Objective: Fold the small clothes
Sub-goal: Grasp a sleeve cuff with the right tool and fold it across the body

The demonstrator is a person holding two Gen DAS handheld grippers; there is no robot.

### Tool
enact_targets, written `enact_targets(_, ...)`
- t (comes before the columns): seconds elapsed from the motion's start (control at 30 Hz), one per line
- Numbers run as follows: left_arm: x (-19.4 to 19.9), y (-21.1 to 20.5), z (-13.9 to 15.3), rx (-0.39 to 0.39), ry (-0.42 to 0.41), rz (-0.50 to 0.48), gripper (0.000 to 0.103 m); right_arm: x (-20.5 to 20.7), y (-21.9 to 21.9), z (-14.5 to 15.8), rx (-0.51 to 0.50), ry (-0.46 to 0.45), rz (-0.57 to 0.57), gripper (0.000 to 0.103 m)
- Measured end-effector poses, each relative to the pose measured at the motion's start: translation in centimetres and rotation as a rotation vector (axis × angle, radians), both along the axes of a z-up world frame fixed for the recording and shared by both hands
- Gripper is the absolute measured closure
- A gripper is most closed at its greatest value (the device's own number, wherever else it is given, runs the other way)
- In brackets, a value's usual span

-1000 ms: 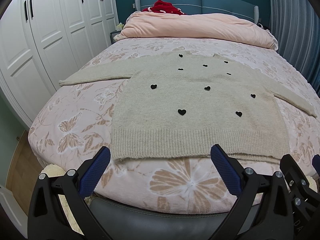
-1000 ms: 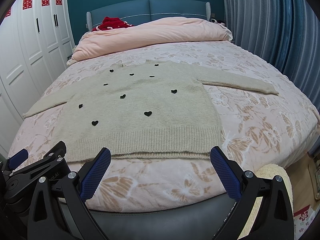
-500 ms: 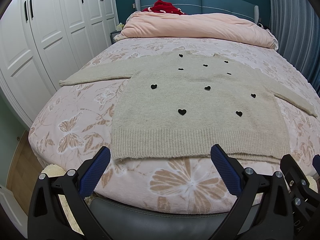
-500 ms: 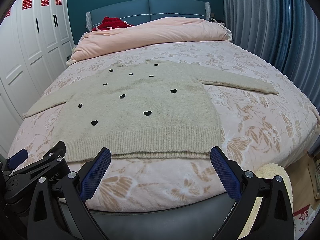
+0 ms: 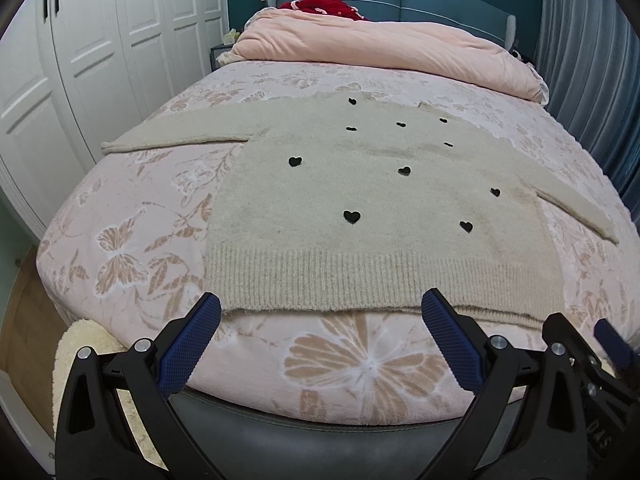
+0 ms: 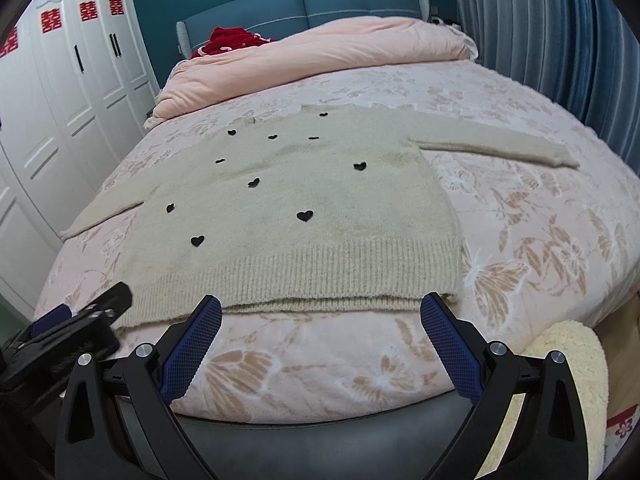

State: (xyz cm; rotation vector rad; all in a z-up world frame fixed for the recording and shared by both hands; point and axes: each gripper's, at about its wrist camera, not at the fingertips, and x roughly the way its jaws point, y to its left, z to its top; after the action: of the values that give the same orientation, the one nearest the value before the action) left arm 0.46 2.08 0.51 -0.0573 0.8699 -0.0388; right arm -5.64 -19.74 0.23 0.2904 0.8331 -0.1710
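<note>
A beige knit sweater with small black hearts lies flat on the bed, both sleeves spread out sideways and its ribbed hem toward me. My left gripper hovers open just before the hem, nothing between its blue pads. My right gripper is likewise open and empty, off the hem's right half. Each gripper shows at the edge of the other's view: the right gripper and the left gripper.
The sweater rests on a pink floral bedspread. A rolled pink duvet and a red cloth lie by the blue headboard. White wardrobes stand on the left, blue curtains on the right, a cream rug on the floor.
</note>
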Motion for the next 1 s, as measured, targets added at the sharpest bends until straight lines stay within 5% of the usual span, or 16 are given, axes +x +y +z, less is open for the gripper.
enact_targets(0.17, 1.7, 2.8, -0.6, -0.048, 0.011, 0.083, 0.005, 1.4, -12.2, -2.3, 0.178, 0.03, -0.229, 0.005)
enact_targets(0.43, 4.9, 2.9, -2.2, -0.029, 0.053, 0.105, 0.005, 6.8, -33.6, -3.5, 0.285, -0.031, -0.511, 0.005)
enact_targets(0.63, 7.2, 1.5, -2.6, -0.008, 0.06, 0.092, 0.005, 11.6, -43.9, -9.1, 0.492, -0.019, -0.749, 0.005)
enact_targets(0.73, 8.3, 1.0, -3.0, 0.009, 0.076, 0.089, 0.005, 12.8, -45.9, -11.1, 0.526, -0.032, -0.83, 0.022)
enact_targets(0.77, 8.7, 1.0, -3.2, 0.013, 0.082, 0.089, 0.005, 13.2, -46.2, -11.1, 0.522, -0.056, -0.838, 0.05)
enact_targets(0.8, 9.1, 1.0, -3.3, 0.013, 0.088, 0.09, 0.005, 13.9, -46.4, -11.0, 0.539, -0.069, -0.82, 0.095)
enact_targets(0.9, 10.0, 1.3, -3.5, -0.01, 0.076, 0.098, 0.005, 16.7, -45.0, -7.8, 0.574, -0.193, -0.72, 0.093)
enact_targets(1.0, 10.8, 1.8, -3.4, -0.045, 0.059, 0.109, 0.005, 22.2, -39.6, -0.9, 0.505, -0.305, -0.437, 0.093)
